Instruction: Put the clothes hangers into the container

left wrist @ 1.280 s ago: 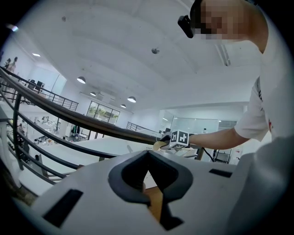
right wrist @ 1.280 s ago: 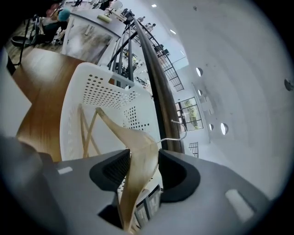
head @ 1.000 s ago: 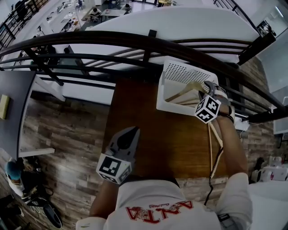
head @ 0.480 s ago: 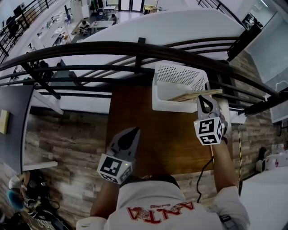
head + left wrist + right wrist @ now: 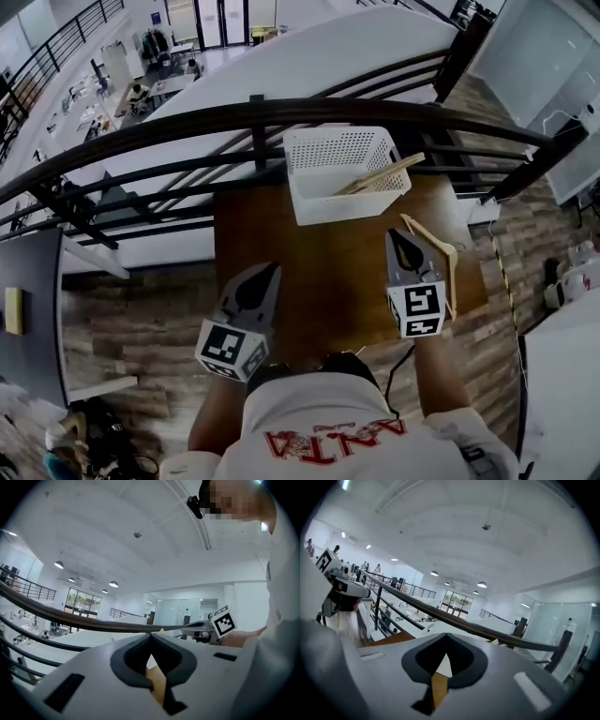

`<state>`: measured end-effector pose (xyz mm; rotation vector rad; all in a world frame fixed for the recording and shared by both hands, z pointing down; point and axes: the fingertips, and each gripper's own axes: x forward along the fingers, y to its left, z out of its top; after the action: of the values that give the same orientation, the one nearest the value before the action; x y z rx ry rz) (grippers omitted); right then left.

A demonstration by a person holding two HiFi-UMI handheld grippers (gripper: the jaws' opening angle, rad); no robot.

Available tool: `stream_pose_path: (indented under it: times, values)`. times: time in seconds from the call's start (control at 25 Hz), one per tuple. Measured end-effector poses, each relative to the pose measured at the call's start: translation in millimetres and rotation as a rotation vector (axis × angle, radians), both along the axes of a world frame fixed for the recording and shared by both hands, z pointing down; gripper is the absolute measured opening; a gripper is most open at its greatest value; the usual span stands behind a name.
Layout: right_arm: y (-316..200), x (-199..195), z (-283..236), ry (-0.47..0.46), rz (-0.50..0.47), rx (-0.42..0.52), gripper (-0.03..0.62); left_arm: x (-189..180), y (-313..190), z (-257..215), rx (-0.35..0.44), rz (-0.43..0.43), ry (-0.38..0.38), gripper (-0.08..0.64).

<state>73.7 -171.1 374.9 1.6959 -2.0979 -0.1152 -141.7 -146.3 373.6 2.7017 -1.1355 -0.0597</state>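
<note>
A white perforated basket [image 5: 323, 155] stands at the far edge of the brown table [image 5: 319, 272]. One wooden hanger [image 5: 380, 175] lies in it, its end poking over the right rim. A second wooden hanger [image 5: 439, 255] lies on the table at the right. My right gripper [image 5: 394, 234] hovers just left of that hanger, shut and empty; its tips also meet in the right gripper view [image 5: 446, 637]. Over the near left of the table my left gripper [image 5: 267, 270] is shut and empty too, with its tips touching in the left gripper view [image 5: 151, 637].
A black curved railing [image 5: 281, 112] runs right behind the basket, with an open hall far below. Wood-pattern floor [image 5: 131, 300] lies on both sides of the table. A grey desk edge [image 5: 19, 309] shows at the far left.
The right gripper let go of the hanger in the basket, drew back toward me over the table and shut. The left gripper stayed put.
</note>
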Motion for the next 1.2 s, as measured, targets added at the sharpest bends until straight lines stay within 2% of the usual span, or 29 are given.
stream_pose_path:
  times: [0.2, 0.36, 0.56, 0.88, 1.2]
  values:
    - [36.0, 8.4, -3.7, -0.187, 0.023, 0.050, 0.003, 18.8, 6.8, -9.1, 0.026, 0.038, -0.020, 0.009]
    - [48.8, 14.9, 1.0, -0.259, 0.022, 0.040, 0.003, 32.5, 13.5, -9.4, 0.040, 0.056, -0.041, 0.008]
    - [52.3, 22.8, 7.5, -0.293, 0.030, 0.018, 0.003, 37.3, 16.9, -16.7, 0.050, 0.055, -0.015, 0.009]
    - [56.1, 29.3, 12.0, -0.298, 0.040, 0.010, 0.003, 48.5, 15.5, -10.3, 0.034, 0.074, -0.030, 0.009]
    - [79.4, 56.2, 34.1, -0.298, 0.130, -0.016, 0.003, 75.8, 17.9, 7.1, 0.008, 0.140, -0.038, 0.009]
